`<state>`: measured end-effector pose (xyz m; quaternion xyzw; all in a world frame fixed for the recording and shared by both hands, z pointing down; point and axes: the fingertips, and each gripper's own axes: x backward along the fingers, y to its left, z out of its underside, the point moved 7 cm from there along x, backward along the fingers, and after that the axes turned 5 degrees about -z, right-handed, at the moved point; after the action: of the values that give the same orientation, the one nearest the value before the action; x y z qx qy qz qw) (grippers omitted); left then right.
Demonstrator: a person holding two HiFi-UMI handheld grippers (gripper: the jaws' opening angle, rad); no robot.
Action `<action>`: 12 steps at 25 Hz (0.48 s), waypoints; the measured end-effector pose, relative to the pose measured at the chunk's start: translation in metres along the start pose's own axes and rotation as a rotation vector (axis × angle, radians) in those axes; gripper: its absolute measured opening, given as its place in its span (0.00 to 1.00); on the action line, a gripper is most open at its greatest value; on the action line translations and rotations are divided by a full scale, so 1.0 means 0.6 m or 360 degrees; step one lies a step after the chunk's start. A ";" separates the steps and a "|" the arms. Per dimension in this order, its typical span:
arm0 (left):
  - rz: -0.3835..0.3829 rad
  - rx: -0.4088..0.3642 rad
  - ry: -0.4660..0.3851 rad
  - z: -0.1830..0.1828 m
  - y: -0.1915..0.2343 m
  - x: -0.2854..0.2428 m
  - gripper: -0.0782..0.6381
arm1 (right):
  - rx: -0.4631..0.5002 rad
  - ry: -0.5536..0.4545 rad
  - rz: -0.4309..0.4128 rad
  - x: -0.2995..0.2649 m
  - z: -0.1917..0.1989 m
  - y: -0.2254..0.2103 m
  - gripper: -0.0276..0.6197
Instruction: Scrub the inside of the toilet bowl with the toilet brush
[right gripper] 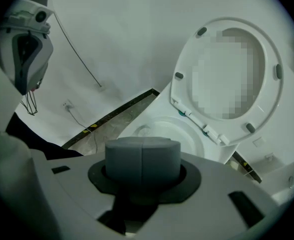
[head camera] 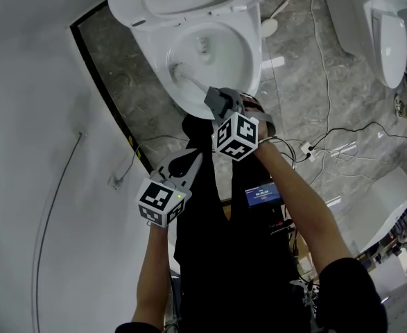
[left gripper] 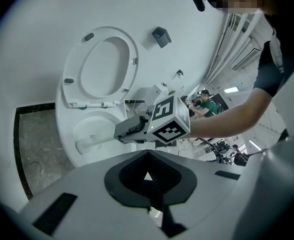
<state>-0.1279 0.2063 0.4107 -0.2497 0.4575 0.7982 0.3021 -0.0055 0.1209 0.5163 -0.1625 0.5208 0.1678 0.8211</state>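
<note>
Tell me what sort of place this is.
Probably a fixture showroom or test workshop, not a home bathroom. An open toilet stands on a stone floor with a second toilet nearby. Loose cables and a power strip lie across the floor, and people sit at desks behind.

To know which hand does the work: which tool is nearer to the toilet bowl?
The right. The right tool hangs over the front rim of the toilet bowl and holds the brush inside it. The left tool is farther back, clear of the bowl.
</note>
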 end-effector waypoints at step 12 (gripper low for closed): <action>0.0007 -0.0035 0.0006 -0.005 -0.017 -0.015 0.12 | 0.0063 0.0071 -0.0262 0.042 0.061 0.038 0.28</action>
<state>-0.1141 0.2053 0.4096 -0.2535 0.4498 0.8033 0.2968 0.0239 0.1605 0.5063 -0.1922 0.5271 0.0859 0.8233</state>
